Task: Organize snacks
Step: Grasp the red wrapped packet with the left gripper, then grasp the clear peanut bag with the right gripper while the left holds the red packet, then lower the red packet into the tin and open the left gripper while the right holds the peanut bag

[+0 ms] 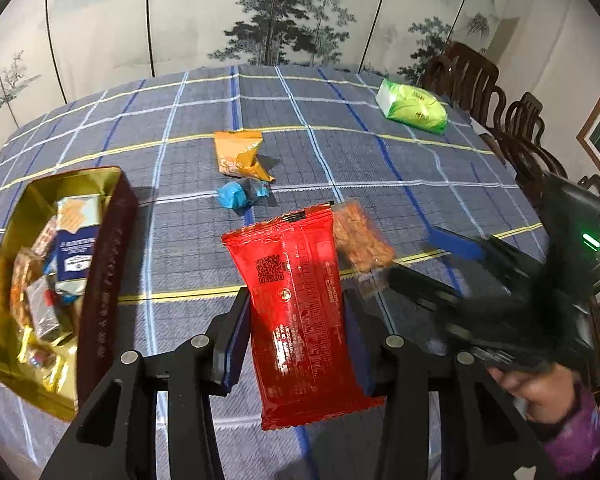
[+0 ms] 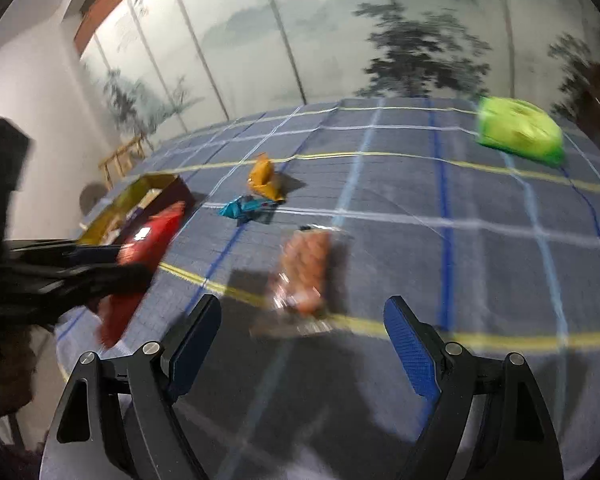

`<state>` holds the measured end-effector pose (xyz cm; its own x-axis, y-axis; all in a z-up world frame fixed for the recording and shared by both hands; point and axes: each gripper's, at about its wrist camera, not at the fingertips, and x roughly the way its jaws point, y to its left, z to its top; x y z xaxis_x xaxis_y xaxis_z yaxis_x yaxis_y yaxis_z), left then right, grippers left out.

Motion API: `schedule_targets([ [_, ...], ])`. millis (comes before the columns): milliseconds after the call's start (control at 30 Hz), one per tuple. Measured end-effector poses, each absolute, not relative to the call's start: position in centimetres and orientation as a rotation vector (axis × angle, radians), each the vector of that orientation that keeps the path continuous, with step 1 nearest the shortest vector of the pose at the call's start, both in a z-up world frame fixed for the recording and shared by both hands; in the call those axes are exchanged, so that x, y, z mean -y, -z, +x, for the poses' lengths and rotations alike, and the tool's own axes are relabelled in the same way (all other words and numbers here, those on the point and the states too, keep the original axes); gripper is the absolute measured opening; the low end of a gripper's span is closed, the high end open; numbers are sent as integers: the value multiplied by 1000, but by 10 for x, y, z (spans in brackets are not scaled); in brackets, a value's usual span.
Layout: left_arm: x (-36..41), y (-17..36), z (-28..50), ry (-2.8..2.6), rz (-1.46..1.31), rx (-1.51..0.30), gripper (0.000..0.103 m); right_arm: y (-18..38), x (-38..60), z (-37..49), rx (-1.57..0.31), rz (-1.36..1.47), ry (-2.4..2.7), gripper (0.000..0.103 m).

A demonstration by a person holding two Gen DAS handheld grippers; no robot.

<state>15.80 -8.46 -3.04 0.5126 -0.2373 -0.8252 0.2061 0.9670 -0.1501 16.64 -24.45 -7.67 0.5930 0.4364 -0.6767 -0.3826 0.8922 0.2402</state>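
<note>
Red snack pkt (image 1: 296, 312) held above cloth; clear cracker pkt (image 2: 306, 276) flat nearby, gold tin (image 1: 40, 272) part-filled.

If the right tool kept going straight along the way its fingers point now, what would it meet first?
Most likely the clear packet of orange-brown snacks, lying on the checked tablecloth between the open fingers of the right tool. The picture is blurred, so depth is uncertain.

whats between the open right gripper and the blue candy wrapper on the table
In the right wrist view, a clear packet of orange-brown snacks lies on the cloth between the right gripper and the blue wrapper.
</note>
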Motion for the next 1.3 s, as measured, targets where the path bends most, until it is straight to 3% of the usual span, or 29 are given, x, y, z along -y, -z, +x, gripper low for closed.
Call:
schedule_targets([
  [167, 67, 14, 148, 261, -54, -970, 40, 93, 205, 203, -865, -20, -448, 83],
  [200, 61, 10, 145, 252, -58, -962, 40, 98, 201, 209, -884, -28, -437, 74],
  [233, 55, 5, 143, 246, -67, -954, 40, 103, 198, 213, -908, -36, -428, 46],
  [267, 50, 2, 142, 245, -76, -951, 40, 108, 194, 215, -925, -63, -403, 41],
  [800, -97, -22, 112, -3, -145, -909, 40, 98, 269, 177, -841, 64, -228, 40],
  [1300, -107, 19, 137, 18, -107, -951, 40, 106, 273, 185, -866, 111, -197, 40],
])
